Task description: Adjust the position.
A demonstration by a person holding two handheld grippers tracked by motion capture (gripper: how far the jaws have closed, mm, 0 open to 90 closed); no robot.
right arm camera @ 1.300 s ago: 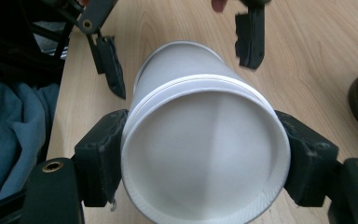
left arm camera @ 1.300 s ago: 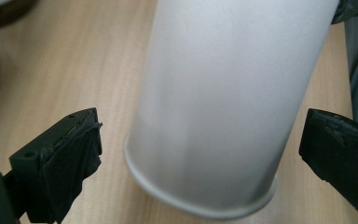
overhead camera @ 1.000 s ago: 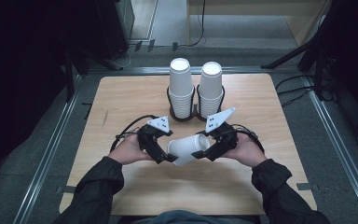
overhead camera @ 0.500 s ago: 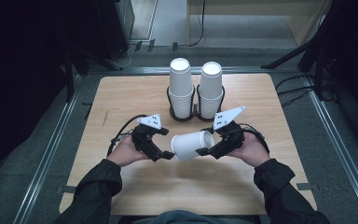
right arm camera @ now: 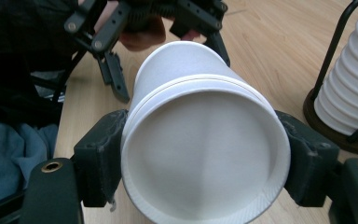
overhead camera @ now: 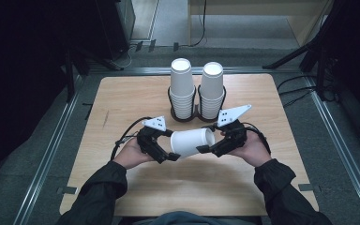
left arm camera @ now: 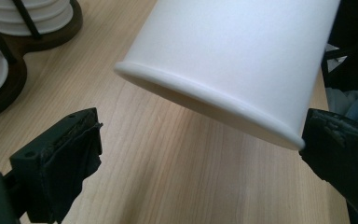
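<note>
We hold a white paper cup (overhead camera: 192, 142) on its side above the wooden surface (overhead camera: 122, 98), near the front edge and well in front of the two cup stacks (overhead camera: 182, 89) standing in their dark wire holder (overhead camera: 196, 115). Our right hand-held gripper (right arm camera: 205, 163) pinches the cup at its base end, one pad pressed against each side of the wall, and in the right gripper view the recessed bottom faces the camera. From this end we cannot tell whether this is a single cup or two nested together, though a faint seam runs round the wall just past the base. Our left hand-held gripper (left arm camera: 200, 140) stands spread at the mouth end: the rolled rim lies between its pads, one pad at or just beside the rim, the other well apart from it. We judge the step in hand to be a handover or a pulling apart, with the left side about to take the rim. The next move calls for closing the left jaws gently on the rim wall without crushing the thin paper, while the right keeps a firm hold.
</note>
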